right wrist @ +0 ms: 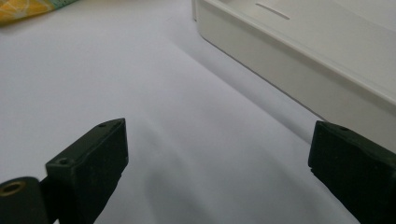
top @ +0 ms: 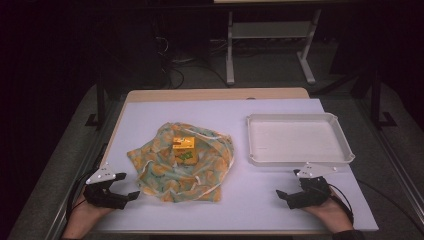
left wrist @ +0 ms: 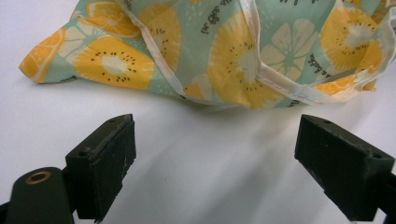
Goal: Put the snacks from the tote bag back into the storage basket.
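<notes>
A fruit-print cloth bag (top: 182, 162) lies crumpled at the middle of the white table cover (top: 250, 200), with a small yellow box (top: 183, 148) resting on top of it. My left gripper (top: 127, 186) sits open near the front left, just short of the bag's near corner; the left gripper view has the bag (left wrist: 224, 51) close ahead of the spread jaws. Open as well, my right gripper (top: 289, 183) rests at the front right, in front of the white tray (top: 300, 160). The tray's wall (right wrist: 299, 70) runs past its right jaw. Nothing lies between either pair of jaws.
The white tray holds nothing. Bare table cover stretches between the bag and the tray and along the front edge. Behind the table, the dark floor has cables and a white metal frame (top: 230, 50).
</notes>
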`<action>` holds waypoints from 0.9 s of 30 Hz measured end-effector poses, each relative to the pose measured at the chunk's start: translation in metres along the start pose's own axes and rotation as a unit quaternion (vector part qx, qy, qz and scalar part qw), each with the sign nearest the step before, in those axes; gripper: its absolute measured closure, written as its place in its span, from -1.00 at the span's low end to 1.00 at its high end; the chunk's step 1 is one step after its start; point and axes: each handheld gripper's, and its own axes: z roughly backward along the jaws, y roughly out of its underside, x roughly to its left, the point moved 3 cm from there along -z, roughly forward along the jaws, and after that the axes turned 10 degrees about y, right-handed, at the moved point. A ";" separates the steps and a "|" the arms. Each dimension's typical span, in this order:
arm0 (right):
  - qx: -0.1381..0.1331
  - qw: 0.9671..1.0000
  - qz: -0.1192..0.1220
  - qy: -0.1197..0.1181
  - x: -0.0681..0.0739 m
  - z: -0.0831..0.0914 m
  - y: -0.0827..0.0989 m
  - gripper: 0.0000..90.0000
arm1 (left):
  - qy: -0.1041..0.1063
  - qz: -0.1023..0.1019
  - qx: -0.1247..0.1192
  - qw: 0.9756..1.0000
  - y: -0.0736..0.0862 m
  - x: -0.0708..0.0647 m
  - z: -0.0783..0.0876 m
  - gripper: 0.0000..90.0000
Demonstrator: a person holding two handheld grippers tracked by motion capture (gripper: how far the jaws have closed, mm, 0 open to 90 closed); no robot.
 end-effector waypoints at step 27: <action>-0.007 1.000 -0.011 -0.009 -0.002 0.000 -0.005 -0.87 | 0.012 -0.006 -0.021 1.000 -0.025 -0.002 0.016 -0.71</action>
